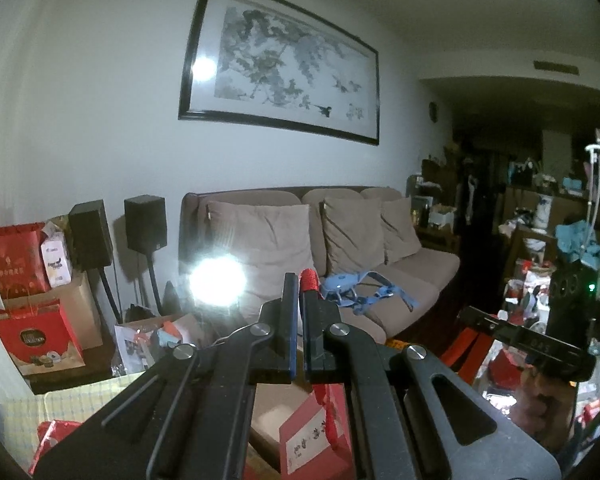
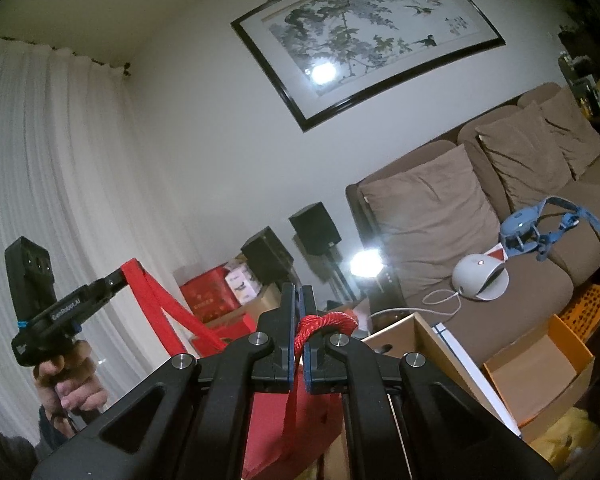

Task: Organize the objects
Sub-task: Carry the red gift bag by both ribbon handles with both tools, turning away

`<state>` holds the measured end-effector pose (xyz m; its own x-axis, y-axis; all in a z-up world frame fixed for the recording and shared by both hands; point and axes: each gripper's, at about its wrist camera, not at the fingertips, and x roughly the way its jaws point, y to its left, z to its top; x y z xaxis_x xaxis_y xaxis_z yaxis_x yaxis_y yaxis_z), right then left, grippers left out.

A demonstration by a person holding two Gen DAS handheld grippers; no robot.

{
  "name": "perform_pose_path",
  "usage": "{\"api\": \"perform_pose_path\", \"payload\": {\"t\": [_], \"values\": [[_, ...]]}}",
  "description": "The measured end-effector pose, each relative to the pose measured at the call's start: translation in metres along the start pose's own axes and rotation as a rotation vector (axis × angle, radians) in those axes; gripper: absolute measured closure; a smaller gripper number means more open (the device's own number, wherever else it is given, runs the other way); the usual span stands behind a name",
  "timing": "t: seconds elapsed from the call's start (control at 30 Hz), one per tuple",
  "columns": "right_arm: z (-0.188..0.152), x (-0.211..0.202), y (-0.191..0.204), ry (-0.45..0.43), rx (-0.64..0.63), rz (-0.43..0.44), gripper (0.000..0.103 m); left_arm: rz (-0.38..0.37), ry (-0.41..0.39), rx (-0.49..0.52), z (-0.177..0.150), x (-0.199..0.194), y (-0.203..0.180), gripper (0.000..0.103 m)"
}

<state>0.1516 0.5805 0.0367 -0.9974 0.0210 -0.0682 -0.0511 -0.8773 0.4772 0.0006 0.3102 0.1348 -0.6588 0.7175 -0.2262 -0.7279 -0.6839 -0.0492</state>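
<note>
Holding a red paper bag (image 2: pixel 300 420) up between both grippers, above a clutter of boxes. Right gripper (image 2: pixel 301 300): jaws closed together on the bag's red cord handle (image 2: pixel 326 323); the cord loops out to the right of the fingers and passes down between the blue pads, with the bag's red body hanging just below the jaw roots. Left gripper (image 2: pixel 118 276), seen from the right wrist view at far left, held by a hand (image 2: pixel 70 384) on its grip: its tips are clamped on a flat red strap or bag edge (image 2: pixel 168 308) that runs diagonally down toward the bag.

Left wrist view: left gripper (image 1: pixel 300 284), fingers nearly touching, a red cord end (image 1: pixel 310 279) showing at the right fingertip; whether the pads actually pinch it here is hard to tell, the view being dim and flared. Red bag with a white label (image 1: pixel 312 436) hangs beneath the jaws. Right gripper's body (image 1: pixel 532 346) visible at right edge, side on.

Surroundings: brown sofa (image 2: pixel 520 280) with cushions, a blue harness-like item (image 2: pixel 540 228) and a white rounded device (image 2: pixel 480 276) on the seat; open cardboard box (image 2: pixel 540 376) below right; framed ink painting (image 1: pixel 284 64) on the wall; two black speakers (image 1: pixel 144 224) beside red gift bags (image 1: pixel 20 256); bright lamp glare (image 1: pixel 216 280) near the sofa arm
</note>
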Motion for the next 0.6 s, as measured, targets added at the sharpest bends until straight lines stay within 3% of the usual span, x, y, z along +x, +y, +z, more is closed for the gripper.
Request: {"api": "perform_pose_path", "payload": {"t": [0.6], "values": [[0.008, -0.02, -0.008, -0.056, 0.022, -0.028, 0.1, -0.033, 0.023, -0.016, -0.002, 0.008, -0.002, 0.101]]}}
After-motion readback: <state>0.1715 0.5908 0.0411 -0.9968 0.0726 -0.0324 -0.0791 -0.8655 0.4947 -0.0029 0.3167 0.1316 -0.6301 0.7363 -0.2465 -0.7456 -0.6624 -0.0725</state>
